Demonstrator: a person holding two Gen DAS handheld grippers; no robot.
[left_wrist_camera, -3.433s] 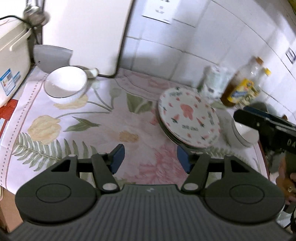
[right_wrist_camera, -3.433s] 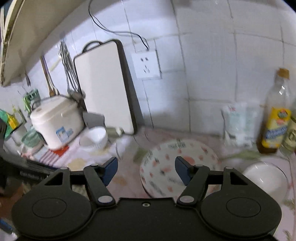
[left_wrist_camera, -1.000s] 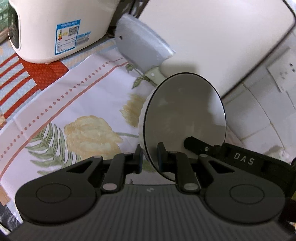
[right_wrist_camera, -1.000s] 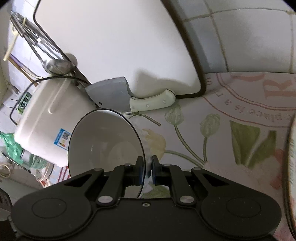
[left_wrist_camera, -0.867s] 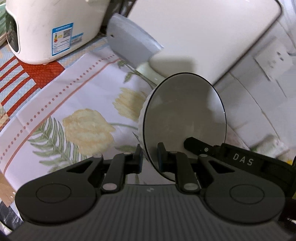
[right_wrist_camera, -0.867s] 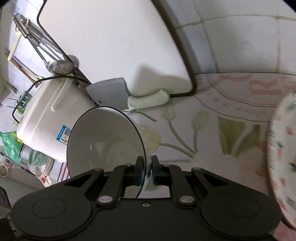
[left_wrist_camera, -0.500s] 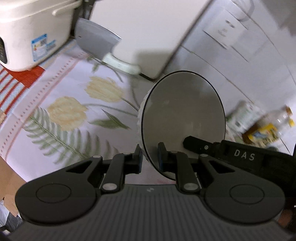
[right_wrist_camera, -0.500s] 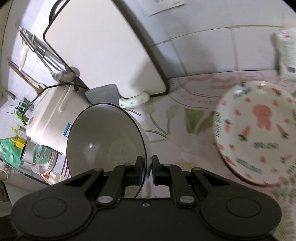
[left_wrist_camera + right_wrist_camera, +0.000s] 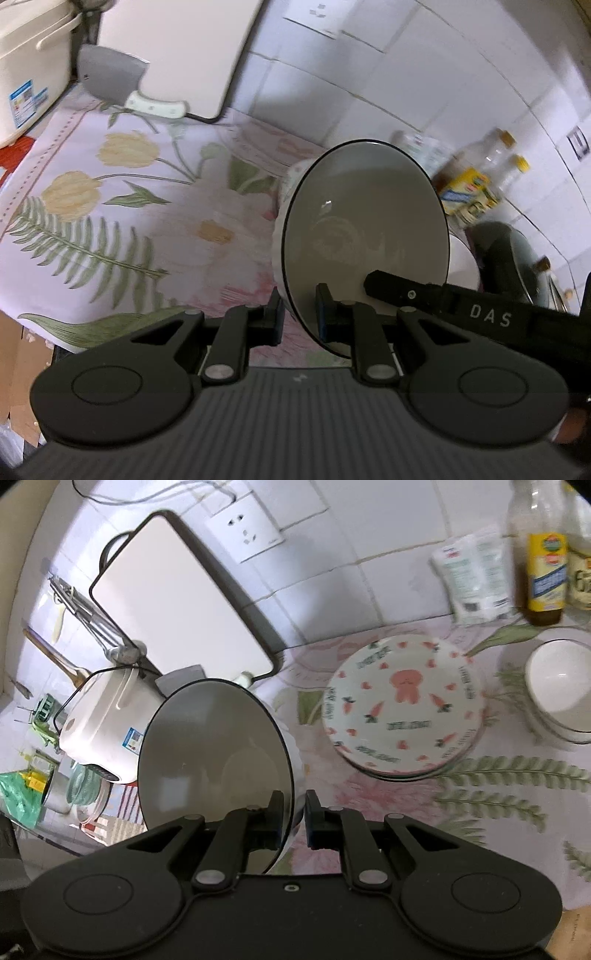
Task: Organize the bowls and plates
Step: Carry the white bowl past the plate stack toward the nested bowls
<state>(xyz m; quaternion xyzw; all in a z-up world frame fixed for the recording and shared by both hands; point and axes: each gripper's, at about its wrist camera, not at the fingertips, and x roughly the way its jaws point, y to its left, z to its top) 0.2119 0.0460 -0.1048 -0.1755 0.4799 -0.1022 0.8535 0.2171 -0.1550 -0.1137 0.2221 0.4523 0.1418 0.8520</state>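
A white bowl with a dark rim [image 9: 365, 229] hangs tilted above the flowered cloth, gripped on opposite sides of its rim. My left gripper [image 9: 298, 317] is shut on the near rim. My right gripper [image 9: 293, 819] also has the bowl [image 9: 210, 760] rim between its pads; its jaws are opening slightly while the pads still press. One right finger [image 9: 388, 288] reaches into the bowl. A stack of carrot-patterned plates [image 9: 402, 705] lies on the cloth to the right, and beyond it stand stacked white bowls [image 9: 557, 690].
A rice cooker [image 9: 99, 720] stands far left. A cutting board [image 9: 177, 602] leans on the tiled wall with a cleaver [image 9: 110, 74] at its foot. Oil bottles [image 9: 546, 554] and a white pouch [image 9: 472, 579] line the back right. A dark pan [image 9: 509, 251] sits at the right.
Both grippers, open seconds ago, now hold the bowl. Over the last second they carried it up and to the right, from beside the rice cooker toward the plates.
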